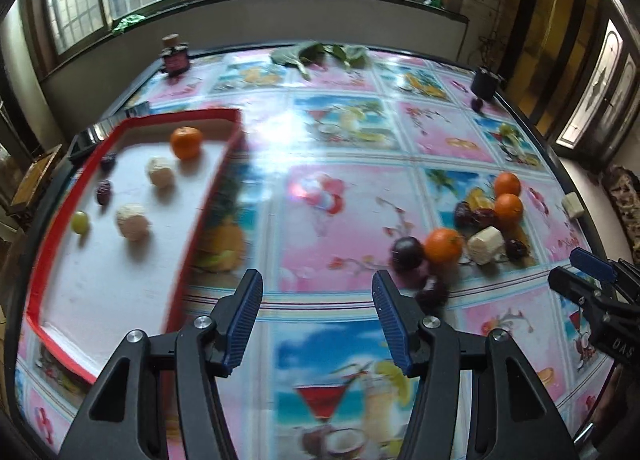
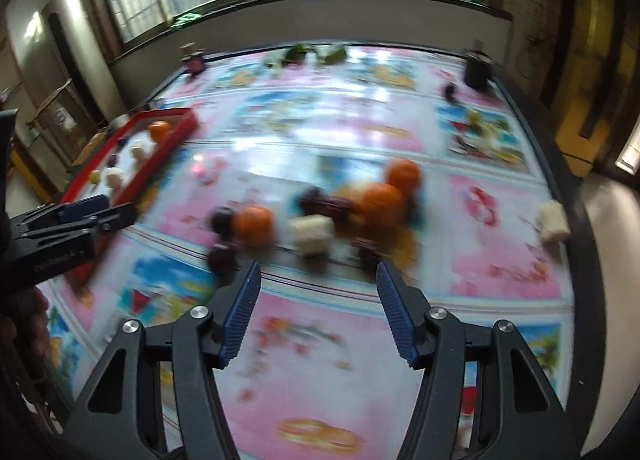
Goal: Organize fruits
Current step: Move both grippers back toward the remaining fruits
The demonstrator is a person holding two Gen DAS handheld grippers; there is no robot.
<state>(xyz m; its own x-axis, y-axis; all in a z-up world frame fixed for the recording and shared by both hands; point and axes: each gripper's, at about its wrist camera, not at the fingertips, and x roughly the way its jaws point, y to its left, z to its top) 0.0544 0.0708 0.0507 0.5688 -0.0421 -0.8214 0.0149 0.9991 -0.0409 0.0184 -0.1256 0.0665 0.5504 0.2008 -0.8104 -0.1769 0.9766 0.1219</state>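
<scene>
Motion blur smears the fruit pile (image 2: 320,216); dark pieces there stay unidentifiable.

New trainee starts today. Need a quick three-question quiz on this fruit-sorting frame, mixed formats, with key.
1. True or false: the left claw holds an orange.
2. How many oranges lie inside the red-rimmed tray? A) none B) one C) three
3. Fill in: the loose pile of fruit sits on the ___, outside the tray.

Key: 1 false, both the left claw and the right claw are open and empty. 2 B, one orange. 3 tablecloth.
</scene>
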